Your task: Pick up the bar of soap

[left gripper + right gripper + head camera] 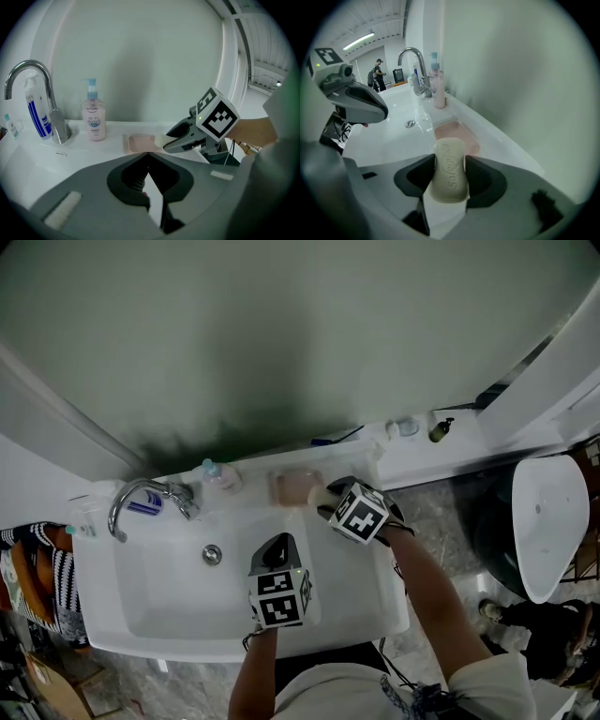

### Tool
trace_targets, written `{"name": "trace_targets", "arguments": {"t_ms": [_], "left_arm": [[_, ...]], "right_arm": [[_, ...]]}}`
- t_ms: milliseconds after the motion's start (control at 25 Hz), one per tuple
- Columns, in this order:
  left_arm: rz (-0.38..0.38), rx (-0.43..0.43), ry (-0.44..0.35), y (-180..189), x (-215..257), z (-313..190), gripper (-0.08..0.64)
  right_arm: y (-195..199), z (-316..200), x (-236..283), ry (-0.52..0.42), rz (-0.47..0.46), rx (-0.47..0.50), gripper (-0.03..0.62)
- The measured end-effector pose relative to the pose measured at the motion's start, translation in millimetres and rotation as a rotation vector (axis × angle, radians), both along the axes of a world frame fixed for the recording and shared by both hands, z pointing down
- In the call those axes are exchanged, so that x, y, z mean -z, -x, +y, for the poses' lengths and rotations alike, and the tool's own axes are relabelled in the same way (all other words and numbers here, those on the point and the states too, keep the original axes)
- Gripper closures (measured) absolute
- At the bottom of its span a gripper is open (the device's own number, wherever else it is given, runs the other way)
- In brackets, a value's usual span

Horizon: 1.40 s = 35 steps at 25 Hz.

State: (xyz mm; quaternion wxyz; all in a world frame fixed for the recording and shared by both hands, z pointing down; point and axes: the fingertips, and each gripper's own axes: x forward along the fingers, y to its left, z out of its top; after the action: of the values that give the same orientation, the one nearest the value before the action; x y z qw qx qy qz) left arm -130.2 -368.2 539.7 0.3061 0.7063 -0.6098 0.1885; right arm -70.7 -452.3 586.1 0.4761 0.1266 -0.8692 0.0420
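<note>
Right gripper (450, 157) is clamped on the soap (449, 174), whose long axis runs forward along the jaws. Dish (458, 135) just ahead. Wall (525, 93) close right; basin (389, 136) open left, where left gripper (148, 154) hangs, jaws together.

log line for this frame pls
phase: grasp done | right gripper: shut on bar of soap | left gripper: shut, empty | pink dish: empty
</note>
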Motion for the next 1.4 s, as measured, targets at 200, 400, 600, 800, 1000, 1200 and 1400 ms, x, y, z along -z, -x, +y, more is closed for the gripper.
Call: {"name": "trace_targets", "arguments": {"t_ms": [200,400,600,800,1000,1200,1400], "left_arm": [[0.006,-0.032,-0.005,-17.6,0.4,0.7,0.552],[0.007,-0.057,-0.006,-30.5,-0.4,3.7,0.552],[0.002,-0.070,-0.004,-37.7,-0.9,8.6,0.552],[0.001,-0.067,0.000,-39.1,-2.8,12.8,0.552],[0.001,-0.076,-0.004,-44.3,-1.3,16.4,0.552],[-0.001,-0.083,-0.010,-45.9,-0.6,19.2,0.552],[-0.006,-0.091,-0.007,-47.4,-1.9,23.0,0.552]], "right_arm": [[-21.6,9.0,-2.7,0.009,0.006,-0.038,0.373],[-36.9,19.5,-12.7,0.030,0.022,-0.072,0.373],[-45.5,33.6,-19.9,0.052,0.023,-0.085,0.373],[-47.8,45.4,-22.3,0.086,0.001,-0.118,0.373],[-50.1,56.4,-27.6,0.092,0.002,-0.100,0.373],[-55.5,66.4,-36.0,0.105,0.016,-0.116,0.373],[-56.6,68.0,-40.1,0.111,-0.004,-0.133,0.373]]}}
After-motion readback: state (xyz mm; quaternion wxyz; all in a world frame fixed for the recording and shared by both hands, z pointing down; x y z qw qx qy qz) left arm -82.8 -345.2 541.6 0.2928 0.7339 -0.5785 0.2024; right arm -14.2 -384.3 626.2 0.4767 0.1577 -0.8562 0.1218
